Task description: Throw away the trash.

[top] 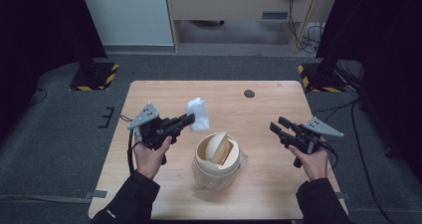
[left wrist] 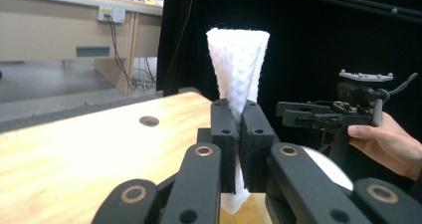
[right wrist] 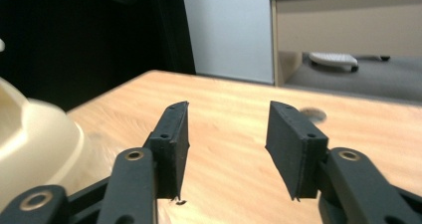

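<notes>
Both arms wear dark, nearly black sleeves. The left gripper (top: 191,118) is black, with a grey three-cornered plate (top: 144,116) on top and a black cable (top: 131,154) hanging under it. The right gripper (top: 277,125) looks the same. Round brass-coloured rivets (left wrist: 203,150) and small holes dot the black jaws

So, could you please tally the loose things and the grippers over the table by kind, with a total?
White tissue, clamped in the left gripper: 1
Cream bin with a swing lid: 1
Handheld grippers, left and right: 2
Total: 4
</notes>
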